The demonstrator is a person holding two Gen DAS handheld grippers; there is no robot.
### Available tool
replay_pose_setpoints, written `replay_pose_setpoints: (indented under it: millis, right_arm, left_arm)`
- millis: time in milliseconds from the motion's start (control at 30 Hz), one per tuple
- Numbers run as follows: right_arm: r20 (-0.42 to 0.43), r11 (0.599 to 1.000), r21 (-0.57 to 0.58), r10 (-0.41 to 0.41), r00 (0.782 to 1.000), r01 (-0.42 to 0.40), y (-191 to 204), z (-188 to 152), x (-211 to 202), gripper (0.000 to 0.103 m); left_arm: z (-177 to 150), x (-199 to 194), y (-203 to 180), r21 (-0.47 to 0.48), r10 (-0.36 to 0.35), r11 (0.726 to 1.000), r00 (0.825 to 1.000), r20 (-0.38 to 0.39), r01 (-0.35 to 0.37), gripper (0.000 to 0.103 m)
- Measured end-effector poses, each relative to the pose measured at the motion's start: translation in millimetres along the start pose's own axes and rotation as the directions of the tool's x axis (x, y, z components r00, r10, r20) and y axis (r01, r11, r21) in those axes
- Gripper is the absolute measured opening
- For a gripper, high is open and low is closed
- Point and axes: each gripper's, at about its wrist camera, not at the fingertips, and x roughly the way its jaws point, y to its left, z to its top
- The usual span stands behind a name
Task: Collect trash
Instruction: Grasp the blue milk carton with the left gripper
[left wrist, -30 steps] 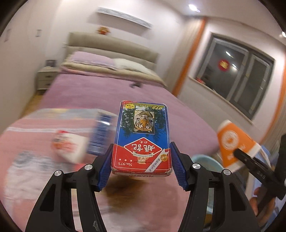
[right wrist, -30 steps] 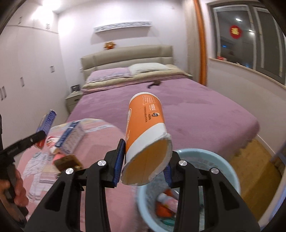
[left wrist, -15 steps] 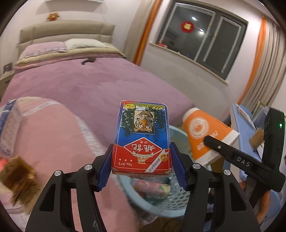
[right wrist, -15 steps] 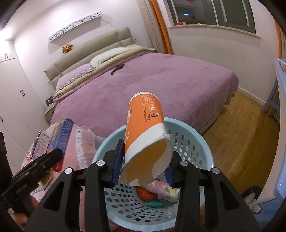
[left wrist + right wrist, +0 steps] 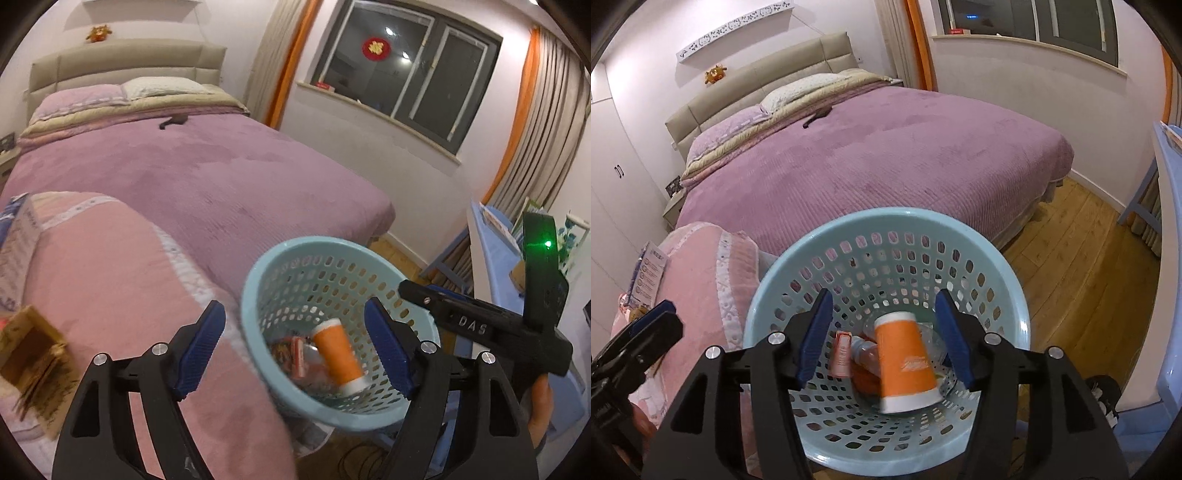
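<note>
Partly buried: card box (image 5: 842,353) under cup (image 5: 905,365)

Purple bed (image 5: 886,158), wood floor (image 5: 1071,258), dark window (image 5: 406,74)

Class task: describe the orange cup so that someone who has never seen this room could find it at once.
Start at the purple bed; at its foot stands a pale blue perforated basket. Inside, among the wrappers, lies the orange cup on its side. It is the only plain orange thing with a white rim, and the largest item in there.
</note>
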Motion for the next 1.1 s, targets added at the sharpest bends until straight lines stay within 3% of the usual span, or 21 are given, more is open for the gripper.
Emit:
replay_pose_setpoints:
  millis: [400, 500, 667, 800, 900, 1100]
  right_arm:
    - [0.109, 0.985, -0.102, 0.152, 0.982, -0.141, 62, 3, -50, 0.054]
    - [0.126, 0.972, -0.151, 0.201, 0.971, -0.182, 85, 1, -59, 0.054]
    - [0.134, 0.943, -0.219, 0.282, 0.950, -0.249, 126, -6, -64, 0.054]
    - [0.109, 0.918, -0.247, 0.345, 0.932, -0.311, 163, -23, -52, 0.054]
    - [0.092, 0.897, -0.295, 0.369, 0.925, -0.329, 197, -43, -37, 0.054]
    - [-0.003, 0.856, -0.360, 0.396, 0.918, -0.370, 240, -65, -11, 0.054]
  left_arm:
    - [1, -80, 31, -0.055, 0.066, 0.997, 0.988, 0.141, -0.059, 0.076]
    - [2, -103, 47, -0.076, 0.103, 0.993, 0.979, 0.174, -0.091, 0.076]
    - [0, -139, 83, -0.106, 0.227, 0.972, 0.949, 0.216, -0.209, 0.076]
    - [-5, -160, 126, -0.181, 0.301, 0.947, 0.928, 0.218, -0.265, 0.076]
    - [-4, -169, 151, -0.221, 0.327, 0.934, 0.923, 0.204, -0.282, 0.076]
    - [13, -146, 192, -0.215, 0.323, 0.930, 0.942, 0.087, -0.299, 0.075]
